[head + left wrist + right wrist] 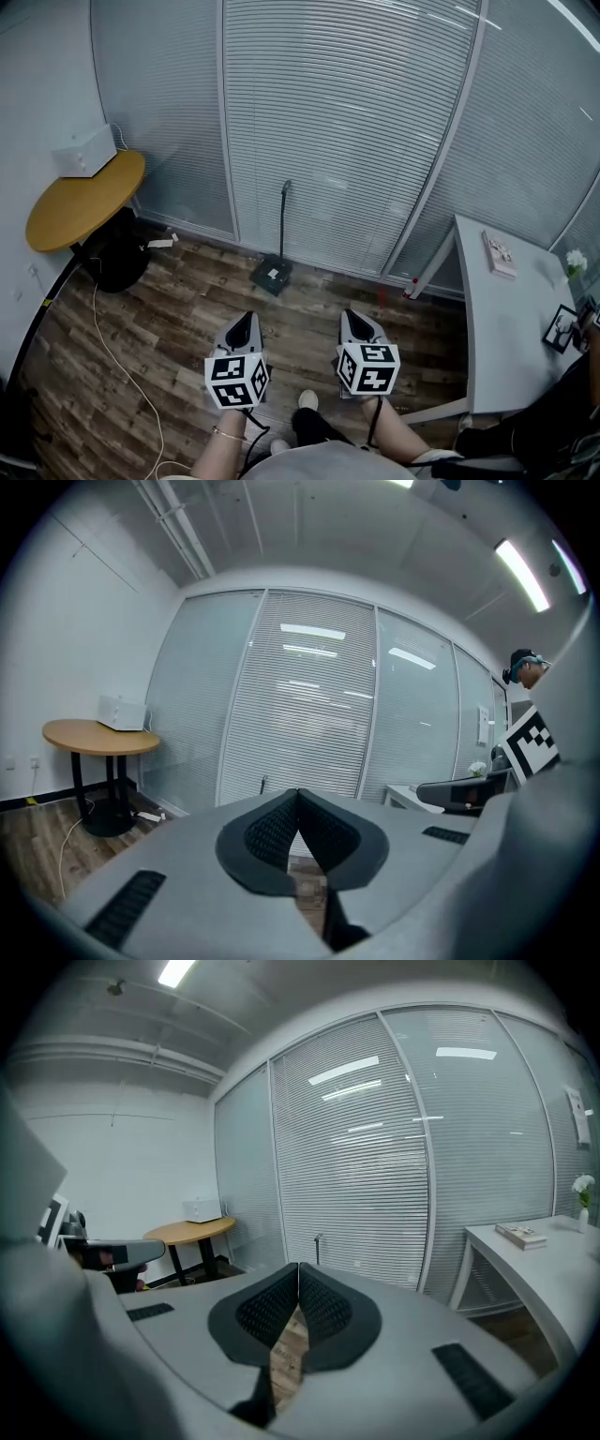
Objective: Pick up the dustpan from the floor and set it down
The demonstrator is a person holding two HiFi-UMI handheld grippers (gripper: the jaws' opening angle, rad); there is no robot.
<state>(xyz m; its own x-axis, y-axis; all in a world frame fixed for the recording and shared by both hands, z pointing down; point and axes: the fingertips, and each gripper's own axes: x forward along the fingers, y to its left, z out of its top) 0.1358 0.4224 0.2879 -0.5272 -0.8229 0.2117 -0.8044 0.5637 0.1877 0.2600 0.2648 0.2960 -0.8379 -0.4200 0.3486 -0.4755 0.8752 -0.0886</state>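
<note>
Left tongs [246, 320], right tongs [352, 317], plank floor [187, 291], blinds [347, 141]

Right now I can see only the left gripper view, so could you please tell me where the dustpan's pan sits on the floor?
Observer: The dustpan stands on the wood floor at the foot of the glass partition. Its handle is upright, and it is ahead of the left tongs, a little to their right.
Operator: Thank you. Are the right tongs open for it?
Observer: No. The right tongs are shut with nothing between them, and the head view shows both tongs well short of the dustpan.
</note>
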